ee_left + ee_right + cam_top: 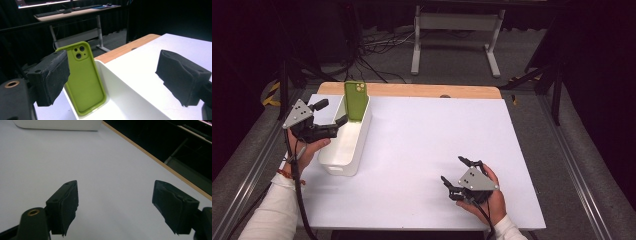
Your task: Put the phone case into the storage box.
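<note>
Black jaws of the left gripper [112, 80] stand wide apart, nothing between the pads. Just beyond them the green phone case [86, 77] leans upright (camera cutouts at the top) against the far end wall of the white bin [343, 145]. Well apart, the right gripper [458, 176] rests low over the white table [422, 145], jaws spread wide and empty.

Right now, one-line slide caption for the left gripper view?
Open left gripper faces a green phone case standing upright against the end wall of a white bin.
</note>
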